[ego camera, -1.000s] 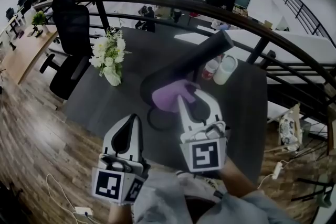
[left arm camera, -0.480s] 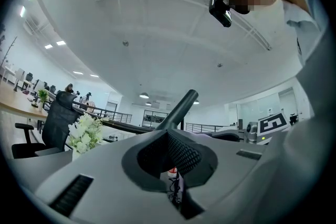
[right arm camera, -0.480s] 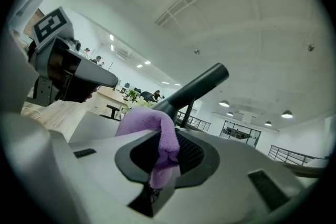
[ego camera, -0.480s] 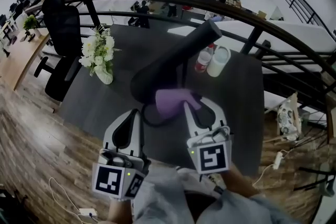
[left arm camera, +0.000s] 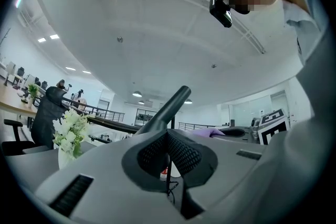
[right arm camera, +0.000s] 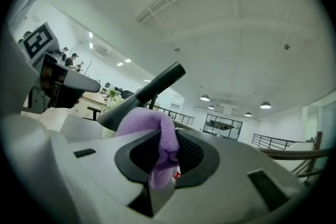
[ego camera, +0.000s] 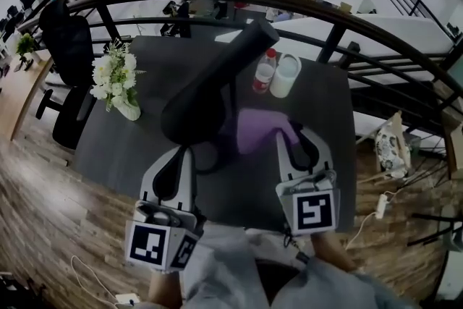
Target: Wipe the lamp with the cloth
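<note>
The black lamp (ego camera: pixel 197 96) stands on the dark table (ego camera: pixel 325 105), its wide shade low and its tube slanting up to the back right. A purple cloth (ego camera: pixel 257 128) lies bunched against the shade's right edge, and my right gripper (ego camera: pixel 288 132) is shut on it. The right gripper view shows the cloth (right arm camera: pixel 153 131) pinched between the jaws, with the lamp (right arm camera: pixel 149 89) just behind. My left gripper (ego camera: pixel 181 153) hangs near the table's front edge, below the shade, shut with nothing in it. In the left gripper view the lamp (left arm camera: pixel 169 107) rises straight ahead.
A vase of white flowers (ego camera: pixel 114 85) stands at the table's left. A bottle (ego camera: pixel 262 72) and a white cup (ego camera: pixel 283 75) stand behind the lamp. A black cable (ego camera: pixel 210 159) loops by the lamp's foot. A curved railing (ego camera: pixel 347 25) runs behind, with an office chair (ego camera: pixel 66 47) at left.
My right gripper has carried the cloth to the right, from over the lamp's shade to its right edge. The left gripper has kept its place.
</note>
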{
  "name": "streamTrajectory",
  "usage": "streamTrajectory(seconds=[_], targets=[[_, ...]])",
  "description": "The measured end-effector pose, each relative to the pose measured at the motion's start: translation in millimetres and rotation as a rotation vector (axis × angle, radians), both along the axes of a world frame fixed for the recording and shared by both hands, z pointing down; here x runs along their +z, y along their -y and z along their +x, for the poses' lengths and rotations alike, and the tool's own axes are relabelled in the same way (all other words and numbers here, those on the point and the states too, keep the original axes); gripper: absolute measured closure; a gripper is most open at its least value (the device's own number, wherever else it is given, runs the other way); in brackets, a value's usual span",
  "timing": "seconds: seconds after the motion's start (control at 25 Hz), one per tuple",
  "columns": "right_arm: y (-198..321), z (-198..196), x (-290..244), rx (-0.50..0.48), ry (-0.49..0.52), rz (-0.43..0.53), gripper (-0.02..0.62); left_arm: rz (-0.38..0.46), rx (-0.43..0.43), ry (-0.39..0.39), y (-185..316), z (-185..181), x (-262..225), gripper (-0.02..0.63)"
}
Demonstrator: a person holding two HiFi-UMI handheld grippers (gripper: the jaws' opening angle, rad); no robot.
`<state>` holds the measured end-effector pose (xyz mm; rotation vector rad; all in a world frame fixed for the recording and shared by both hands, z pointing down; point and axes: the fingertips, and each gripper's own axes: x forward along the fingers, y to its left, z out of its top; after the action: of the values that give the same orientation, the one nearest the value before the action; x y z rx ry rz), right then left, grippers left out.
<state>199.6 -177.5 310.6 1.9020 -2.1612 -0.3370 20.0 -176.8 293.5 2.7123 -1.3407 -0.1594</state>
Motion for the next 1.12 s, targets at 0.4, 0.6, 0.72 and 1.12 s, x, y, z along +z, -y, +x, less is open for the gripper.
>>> streamTrajectory(seconds=[0.4,0.6,0.72,1.12], targets=[[-2.8,22.0,-18.2,0.043,0.009,0.053,0.531,-0.011,0.018,0.032,0.1,7.0,6.2,0.600],[-2.6,22.1,-19.0,0.039,0.009,0.046,0.532,-0.017,0.000,0.015,-0.3,4.3,5.8,0.600],[-2.6,21.7,-18.8,0.034,0.012,0.047,0.532,-0.021,-0.004,0.018,-1.2,4.1,6.8,0.600],[-5.2,26.3,-17.6,0.041,0.013,0.040,0.532,-0.027,0.001,0.027,-4.2,6.1,7.7,0.598]])
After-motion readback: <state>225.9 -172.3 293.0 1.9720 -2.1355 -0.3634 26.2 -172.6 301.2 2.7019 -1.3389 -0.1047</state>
